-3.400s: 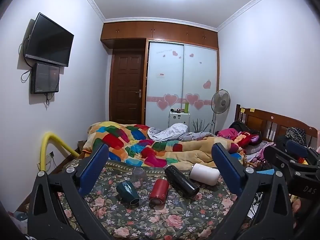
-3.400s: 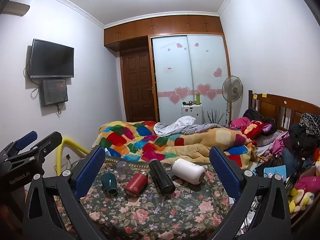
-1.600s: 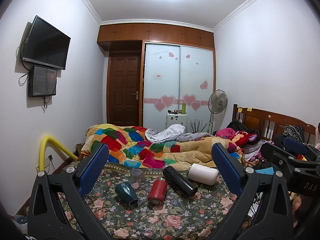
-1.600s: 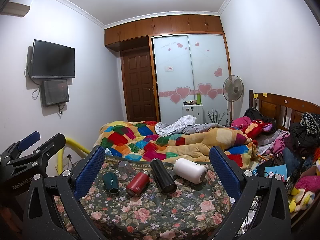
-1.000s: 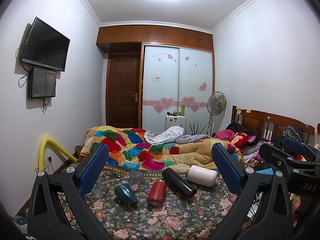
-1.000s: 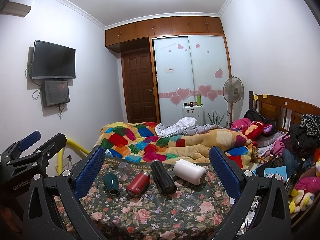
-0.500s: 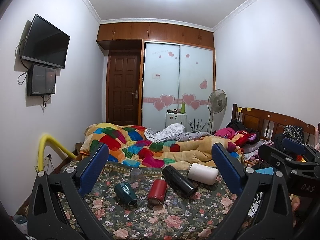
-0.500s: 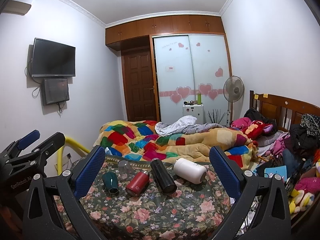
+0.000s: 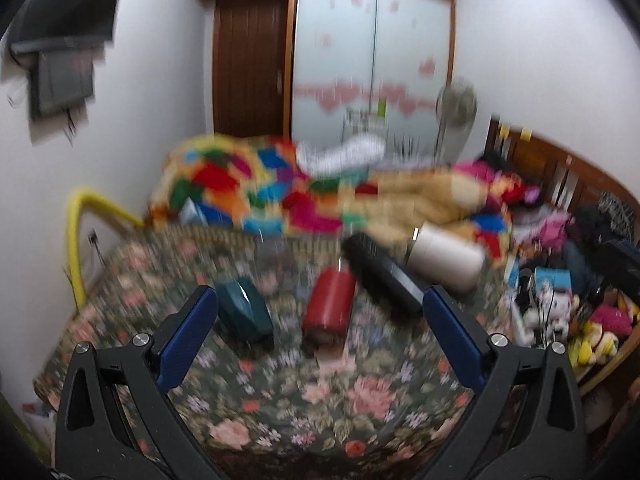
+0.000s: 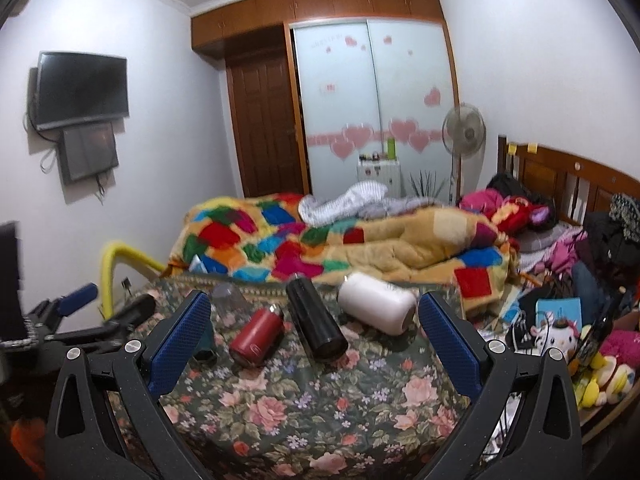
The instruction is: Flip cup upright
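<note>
Teal cup [image 9: 244,312] lies on its side on the floral tablecloth [image 9: 340,400], left of the red bottle [image 9: 330,312], black flask [image 9: 382,276] and white tumbler [image 9: 446,258]; it looks rigid, light and probably slick, so I'd pinch it across the body near the middle. Left gripper [image 9: 320,340] and right gripper [image 10: 312,344] both have jaws wide apart, holding nothing. Compared with half a second ago, the left view has tipped down toward the cups and gone blurry, so that hand's moving in.
</note>
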The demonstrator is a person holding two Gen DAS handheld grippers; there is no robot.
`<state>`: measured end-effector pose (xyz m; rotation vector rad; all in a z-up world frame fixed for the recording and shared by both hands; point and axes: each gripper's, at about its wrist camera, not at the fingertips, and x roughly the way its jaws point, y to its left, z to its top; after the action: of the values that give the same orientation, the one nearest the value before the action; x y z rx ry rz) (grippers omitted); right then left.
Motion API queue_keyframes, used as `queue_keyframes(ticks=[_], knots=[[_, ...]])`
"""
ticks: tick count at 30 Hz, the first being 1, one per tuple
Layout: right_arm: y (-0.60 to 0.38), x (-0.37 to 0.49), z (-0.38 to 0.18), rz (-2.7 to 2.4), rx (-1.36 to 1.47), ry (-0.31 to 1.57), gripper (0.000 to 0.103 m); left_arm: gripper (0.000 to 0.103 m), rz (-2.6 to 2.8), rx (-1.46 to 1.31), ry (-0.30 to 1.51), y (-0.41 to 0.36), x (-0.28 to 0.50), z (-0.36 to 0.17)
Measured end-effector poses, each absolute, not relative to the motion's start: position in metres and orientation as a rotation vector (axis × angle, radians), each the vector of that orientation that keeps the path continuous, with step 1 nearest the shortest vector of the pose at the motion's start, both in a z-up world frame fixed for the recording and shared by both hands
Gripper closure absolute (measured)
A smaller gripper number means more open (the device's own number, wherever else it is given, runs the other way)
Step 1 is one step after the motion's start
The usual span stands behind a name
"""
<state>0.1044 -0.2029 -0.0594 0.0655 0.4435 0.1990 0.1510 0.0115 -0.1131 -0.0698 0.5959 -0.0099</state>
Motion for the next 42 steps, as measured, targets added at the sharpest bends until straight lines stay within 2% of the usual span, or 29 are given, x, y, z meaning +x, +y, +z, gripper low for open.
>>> queue_keyframes(ticks=[2, 8, 12, 15, 20, 23, 28, 35, 42], knots=[[-0.203, 0.117, -0.072, 0.193, 0.062, 0.485, 0.000, 0.000, -0.031, -0.090, 0.699, 0.014, 0.182, -0.142], [-0.207, 0.157, -0.104, 0.166, 0.042, 0.597, 0.000, 0.000, -0.071, -0.049, 0.848, 0.007, 0.251, -0.203], [-0.207, 0.181, -0.119, 0.155, 0.039, 0.652, 0.000, 0.011, -0.102, 0.000, 0.920, -0.002, 0.289, -0.230], [-0.207, 0.194, -0.129, 0.155, 0.041, 0.675, 0.000, 0.013, -0.128, 0.013, 0.959, -0.008, 0.313, -0.248], [-0.202, 0.210, -0.139, 0.166, 0.050, 0.699, 0.000, 0.025, -0.119, 0.044, 1.027, -0.012, 0.340, -0.276], [-0.202, 0.217, -0.144, 0.182, 0.064, 0.719, 0.000, 0.027, -0.112, 0.068, 1.028, -0.014, 0.345, -0.285], [-0.202, 0.224, -0.151, 0.179, 0.063, 0.739, 0.000, 0.040, -0.110, 0.073, 1.002, -0.017, 0.348, -0.289], [-0.207, 0.220, -0.146, 0.167, 0.066, 0.740, 0.000, 0.041, -0.098, 0.102, 0.982, -0.019, 0.339, -0.285], [-0.210, 0.207, -0.134, 0.156, 0.055, 0.712, 0.000, 0.041, -0.145, 0.087, 0.940, -0.025, 0.295, -0.250]])
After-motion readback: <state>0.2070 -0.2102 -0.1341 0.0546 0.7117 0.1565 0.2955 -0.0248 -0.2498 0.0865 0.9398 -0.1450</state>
